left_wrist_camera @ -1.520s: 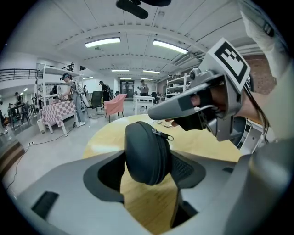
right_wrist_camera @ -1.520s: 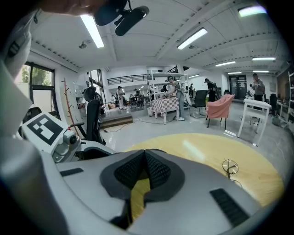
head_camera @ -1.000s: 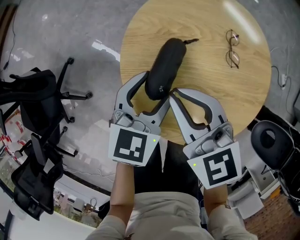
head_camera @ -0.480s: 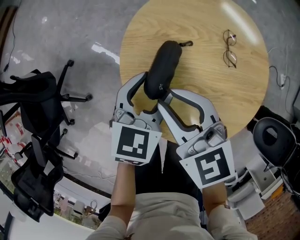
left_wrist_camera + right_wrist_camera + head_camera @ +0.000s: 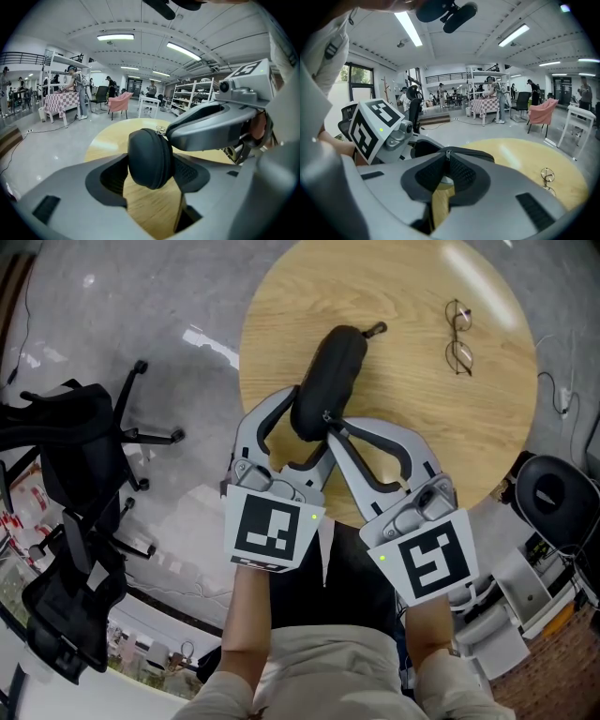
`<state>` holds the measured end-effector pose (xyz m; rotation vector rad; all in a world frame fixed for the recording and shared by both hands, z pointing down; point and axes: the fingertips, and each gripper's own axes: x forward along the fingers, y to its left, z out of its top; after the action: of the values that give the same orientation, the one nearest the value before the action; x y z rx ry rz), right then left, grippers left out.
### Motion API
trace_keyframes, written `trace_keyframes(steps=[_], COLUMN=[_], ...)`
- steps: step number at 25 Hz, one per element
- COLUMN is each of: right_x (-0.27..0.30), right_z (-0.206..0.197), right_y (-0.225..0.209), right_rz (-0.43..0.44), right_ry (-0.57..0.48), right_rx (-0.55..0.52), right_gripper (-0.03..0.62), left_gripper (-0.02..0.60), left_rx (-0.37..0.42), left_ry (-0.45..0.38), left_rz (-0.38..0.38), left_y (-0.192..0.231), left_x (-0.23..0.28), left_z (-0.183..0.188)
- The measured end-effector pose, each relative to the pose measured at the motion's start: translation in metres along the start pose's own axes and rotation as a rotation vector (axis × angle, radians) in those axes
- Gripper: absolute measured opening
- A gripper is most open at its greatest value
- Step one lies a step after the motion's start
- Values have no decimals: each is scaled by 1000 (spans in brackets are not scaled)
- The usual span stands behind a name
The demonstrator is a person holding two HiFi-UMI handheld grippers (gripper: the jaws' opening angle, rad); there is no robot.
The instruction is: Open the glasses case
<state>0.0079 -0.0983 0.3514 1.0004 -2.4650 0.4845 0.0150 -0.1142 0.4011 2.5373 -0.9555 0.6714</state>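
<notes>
A black zipped glasses case (image 5: 328, 381) lies on the round wooden table (image 5: 422, 427). My left gripper (image 5: 309, 418) has its jaws wide around the case's near end, and the pads press on both sides of the case (image 5: 150, 157). My right gripper (image 5: 330, 418) comes in from the right, its tips against the case's near right side. In the right gripper view its jaws are closing, tips (image 5: 446, 161) pinched on the small metal zipper pull (image 5: 446, 153). A cord loop (image 5: 373, 331) sticks out at the case's far end.
A pair of wire-rimmed glasses (image 5: 459, 338) lies on the table's far right. Black office chairs (image 5: 84, 456) stand on the grey floor to the left, another chair (image 5: 553, 512) to the right. The table's near edge runs just under both grippers.
The right gripper's tips have moved left from beside the case onto its near right side. The case has shifted slightly. The left gripper has stayed put.
</notes>
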Motion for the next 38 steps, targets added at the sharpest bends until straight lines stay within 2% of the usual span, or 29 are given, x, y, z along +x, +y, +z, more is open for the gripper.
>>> trace_keyframes(steps=[38], right_x=[-2], right_z=[-2], right_y=[-18], right_rz=[4], right_ry=[4], right_rx=[37], right_gripper=[40], left_gripper=[296], left_rx=[64], left_ry=[-29], left_rz=[-84], left_y=[-10], left_x=[-3], left_z=[-6])
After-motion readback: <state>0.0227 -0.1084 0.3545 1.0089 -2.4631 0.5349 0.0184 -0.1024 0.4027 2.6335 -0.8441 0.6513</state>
